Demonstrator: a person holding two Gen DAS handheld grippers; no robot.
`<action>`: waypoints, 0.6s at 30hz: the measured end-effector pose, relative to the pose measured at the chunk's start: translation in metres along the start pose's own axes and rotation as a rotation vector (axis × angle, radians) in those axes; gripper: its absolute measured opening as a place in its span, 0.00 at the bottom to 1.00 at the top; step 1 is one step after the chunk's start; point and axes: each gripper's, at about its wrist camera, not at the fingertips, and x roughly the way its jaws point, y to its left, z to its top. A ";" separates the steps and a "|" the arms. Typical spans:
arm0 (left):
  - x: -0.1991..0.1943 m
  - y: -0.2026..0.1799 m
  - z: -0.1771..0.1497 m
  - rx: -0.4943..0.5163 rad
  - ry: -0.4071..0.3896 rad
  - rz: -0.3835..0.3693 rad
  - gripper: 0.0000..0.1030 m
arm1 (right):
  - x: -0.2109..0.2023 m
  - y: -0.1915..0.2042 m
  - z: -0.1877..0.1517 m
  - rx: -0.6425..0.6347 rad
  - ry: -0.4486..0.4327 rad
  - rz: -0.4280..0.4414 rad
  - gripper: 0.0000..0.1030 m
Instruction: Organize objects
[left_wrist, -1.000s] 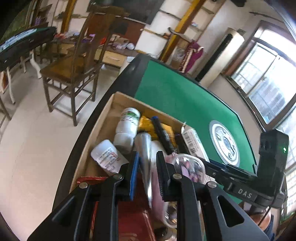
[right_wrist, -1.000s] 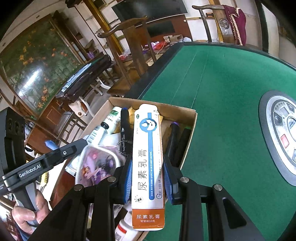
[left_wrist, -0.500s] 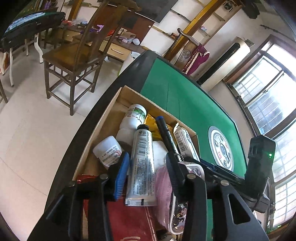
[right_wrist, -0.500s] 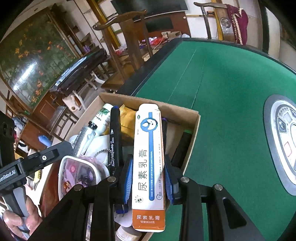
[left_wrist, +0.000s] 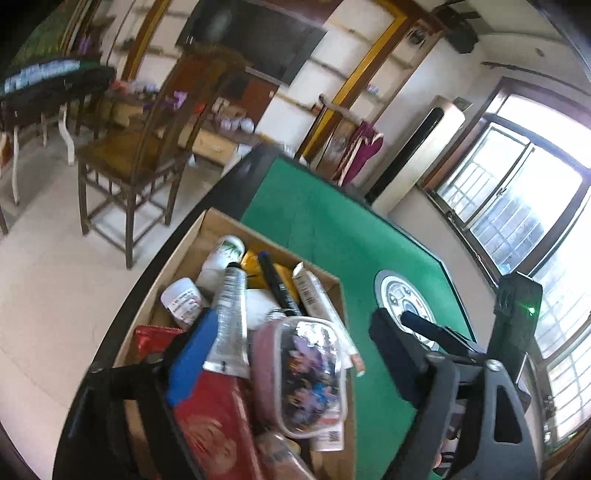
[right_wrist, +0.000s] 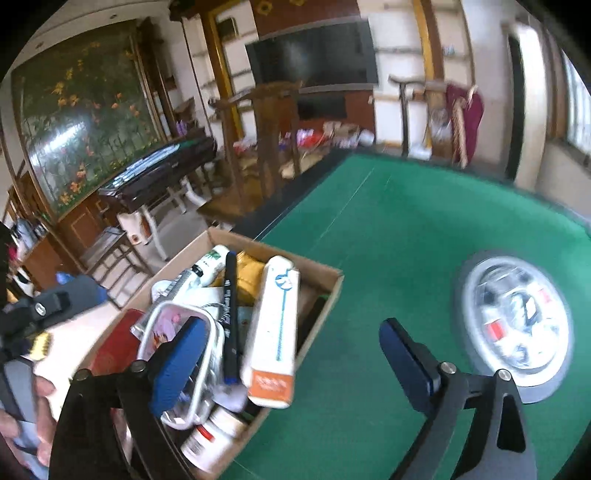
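A cardboard box (left_wrist: 273, 240) at the green table's left edge holds several items. A silver tube (left_wrist: 229, 314) lies in it beside a black marker (left_wrist: 277, 284) and a pink pouch with a clear window (left_wrist: 303, 373). My left gripper (left_wrist: 291, 358) hovers above them with its jaws opening, and its pads touch nothing. In the right wrist view a white ointment box (right_wrist: 273, 332) with an orange end rests slanted in the cardboard box (right_wrist: 295, 258). My right gripper (right_wrist: 291, 363) is above it, jaws opening wide, pads clear of it.
The green table (right_wrist: 388, 240) has a round centre panel (right_wrist: 517, 325) to the right of the box. A wooden chair (left_wrist: 136, 158) stands on the floor beyond the table's dark rim. A red packet (left_wrist: 214, 424) fills the box's near end. A hand (right_wrist: 22, 424) holds the left gripper.
Both jaws have opened. The left let go of the silver tube and the right let go of the white ointment box; both now lie in the cardboard box. Both grippers pulled back and up.
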 end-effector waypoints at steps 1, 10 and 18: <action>-0.006 -0.007 -0.004 0.016 -0.031 0.023 0.86 | -0.009 0.000 -0.005 -0.022 -0.018 -0.031 1.00; -0.044 -0.094 -0.072 0.268 -0.277 0.488 0.89 | -0.101 0.007 -0.068 -0.201 -0.266 -0.132 1.00; -0.057 -0.121 -0.114 0.347 -0.373 0.680 0.89 | -0.104 -0.008 -0.084 -0.094 -0.242 -0.105 1.00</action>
